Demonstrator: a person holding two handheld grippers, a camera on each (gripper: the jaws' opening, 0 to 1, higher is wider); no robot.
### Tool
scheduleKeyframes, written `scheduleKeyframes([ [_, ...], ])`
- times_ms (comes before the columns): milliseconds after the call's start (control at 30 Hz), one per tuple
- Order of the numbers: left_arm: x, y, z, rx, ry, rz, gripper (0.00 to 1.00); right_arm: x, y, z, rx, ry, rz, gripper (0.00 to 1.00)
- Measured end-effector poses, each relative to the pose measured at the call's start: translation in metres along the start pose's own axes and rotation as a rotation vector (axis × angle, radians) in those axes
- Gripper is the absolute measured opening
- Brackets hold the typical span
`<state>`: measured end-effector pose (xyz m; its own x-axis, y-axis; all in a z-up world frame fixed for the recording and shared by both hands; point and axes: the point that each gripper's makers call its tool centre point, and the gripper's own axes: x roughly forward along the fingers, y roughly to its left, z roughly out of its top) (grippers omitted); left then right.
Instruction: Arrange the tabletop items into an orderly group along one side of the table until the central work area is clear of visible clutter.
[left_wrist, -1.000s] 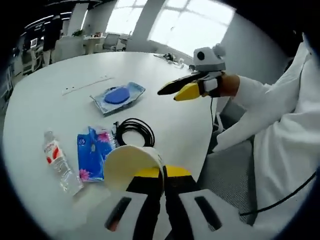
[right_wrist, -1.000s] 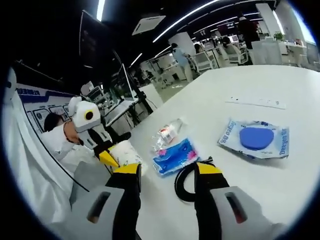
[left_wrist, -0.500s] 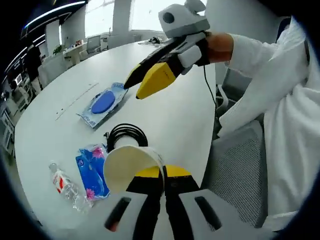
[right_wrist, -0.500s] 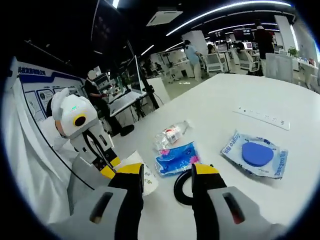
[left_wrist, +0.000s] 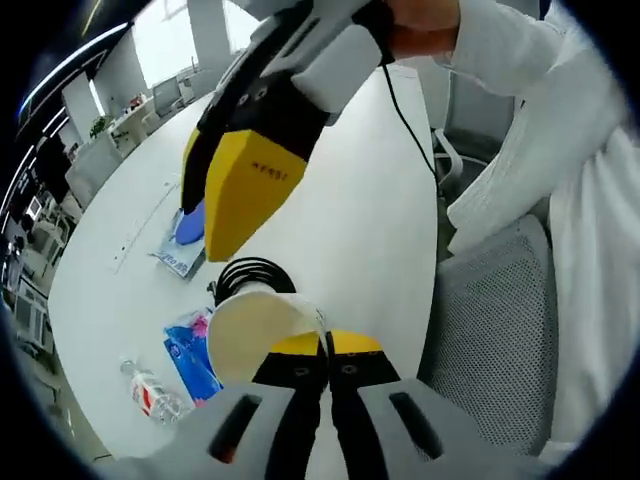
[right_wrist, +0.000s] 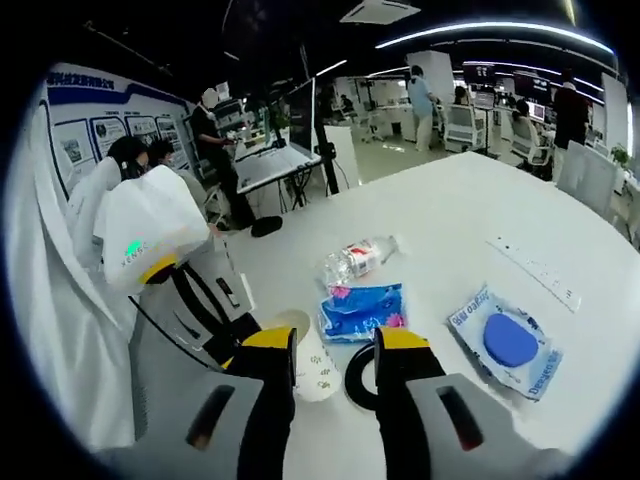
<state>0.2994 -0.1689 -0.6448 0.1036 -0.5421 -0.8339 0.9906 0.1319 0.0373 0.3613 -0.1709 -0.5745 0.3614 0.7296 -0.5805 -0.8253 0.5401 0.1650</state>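
My left gripper is shut on the rim of a white paper cup, holding it tilted above the white table. In the right gripper view the cup shows in the gap between my right gripper's two jaws, which stand open with nothing gripped. The right gripper also looms large at the top of the left gripper view, above the cup. Beyond the cup lie a black cable coil, a blue tissue pack, a water bottle and a blue pouch.
A white power strip lies farther out on the table. A grey mesh chair stands at the table's near edge, beside the person's white sleeve. Desks and people fill the office behind.
The right gripper has swung much closer to the left camera and now hangs over the cup. Both views have shifted; the cup stays held and the table items have not moved.
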Motion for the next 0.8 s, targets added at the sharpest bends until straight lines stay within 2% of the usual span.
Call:
scheduleKeyframes([
  [100,0.002,-0.004,-0.001,0.045,0.034,0.007,0.0,0.004,0.004,-0.001,-0.025,0.021,0.017,0.27],
  [300,0.005,-0.007,0.0,0.073,0.076,0.025,0.0,0.013,0.011,-0.009,-0.075,0.087,0.054,0.24],
  [333,0.004,-0.007,-0.003,0.113,0.109,0.037,0.0,0.014,0.012,-0.01,-0.077,0.093,0.06,0.23],
  [400,0.006,-0.007,-0.005,0.133,0.136,0.049,0.0,0.018,0.013,-0.015,-0.074,0.117,0.072,0.23],
  [633,0.009,-0.012,-0.001,0.191,0.172,0.061,0.0,0.024,0.014,-0.032,-0.096,0.198,0.08,0.16],
  [800,0.01,-0.013,0.003,0.197,0.183,0.068,0.0,0.029,0.015,-0.04,-0.11,0.232,0.082,0.12],
])
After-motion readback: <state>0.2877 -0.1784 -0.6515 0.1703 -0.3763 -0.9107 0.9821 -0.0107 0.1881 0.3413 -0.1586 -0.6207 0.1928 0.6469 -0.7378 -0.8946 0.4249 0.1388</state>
